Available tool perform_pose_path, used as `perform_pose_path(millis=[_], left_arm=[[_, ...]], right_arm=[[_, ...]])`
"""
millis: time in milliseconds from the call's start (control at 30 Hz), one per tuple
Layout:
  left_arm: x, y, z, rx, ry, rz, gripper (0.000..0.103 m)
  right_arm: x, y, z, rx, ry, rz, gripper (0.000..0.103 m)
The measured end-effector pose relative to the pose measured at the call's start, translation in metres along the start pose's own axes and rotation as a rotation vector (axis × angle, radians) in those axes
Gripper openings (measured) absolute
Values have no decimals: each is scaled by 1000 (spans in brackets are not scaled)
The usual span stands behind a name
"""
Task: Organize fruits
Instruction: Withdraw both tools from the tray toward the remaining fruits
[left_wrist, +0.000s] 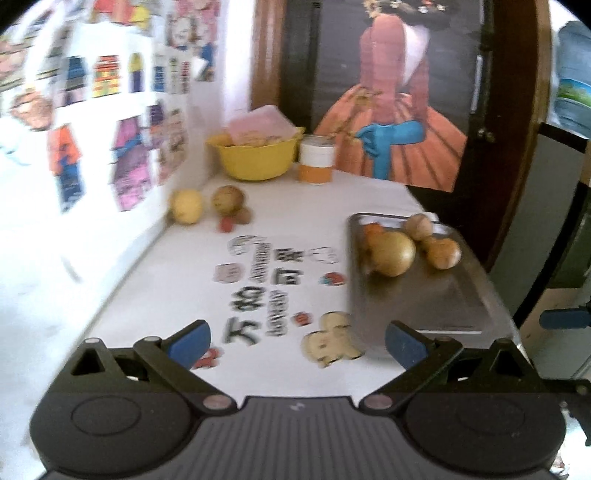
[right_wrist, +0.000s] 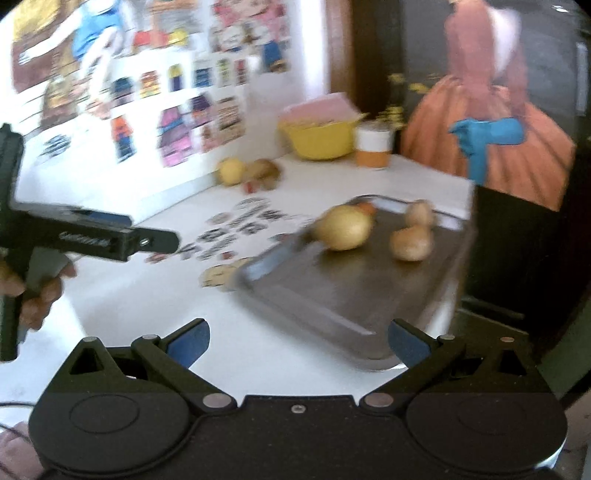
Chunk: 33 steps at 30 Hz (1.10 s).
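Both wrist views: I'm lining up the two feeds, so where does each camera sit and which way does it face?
Left wrist: on the left gripper, low over the white table, facing the wall; its open blue-padded fingers show.
Right wrist: on the right gripper, facing the metal tray; its open fingers, plus the hand holding the left gripper.
Shared: tray, yellow bowl, loose fruit by the wall.
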<state>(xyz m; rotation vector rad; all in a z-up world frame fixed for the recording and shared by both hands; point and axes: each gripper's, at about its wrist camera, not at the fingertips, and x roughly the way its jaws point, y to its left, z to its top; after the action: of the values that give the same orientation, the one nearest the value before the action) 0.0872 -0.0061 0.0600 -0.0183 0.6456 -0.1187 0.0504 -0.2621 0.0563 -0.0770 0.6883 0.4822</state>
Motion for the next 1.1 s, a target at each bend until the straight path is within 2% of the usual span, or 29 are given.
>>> perform_pose_path(millis=[300,500,667,833,967,1100], left_arm=[[-30,56,-7,-74,2,125,102],[-34,78,-2,-94,9,172,102],[-29,83,18,-96,-18,191,102],[-7,79,46,-97,-37,186,102],[24,76,69,-86,-41,181,103],[67,75,86,-109,-37,147,103]], right_arm=[[0,64,51,-193,-24,147,102],[10,81,114,-198,-28,230,102],[27,73,169,-120,-15,255,102],[51,57,218,-116,-28,221,102],[93,35,247,-63,15,210,102],[148,8,260,4,79,189,102]])
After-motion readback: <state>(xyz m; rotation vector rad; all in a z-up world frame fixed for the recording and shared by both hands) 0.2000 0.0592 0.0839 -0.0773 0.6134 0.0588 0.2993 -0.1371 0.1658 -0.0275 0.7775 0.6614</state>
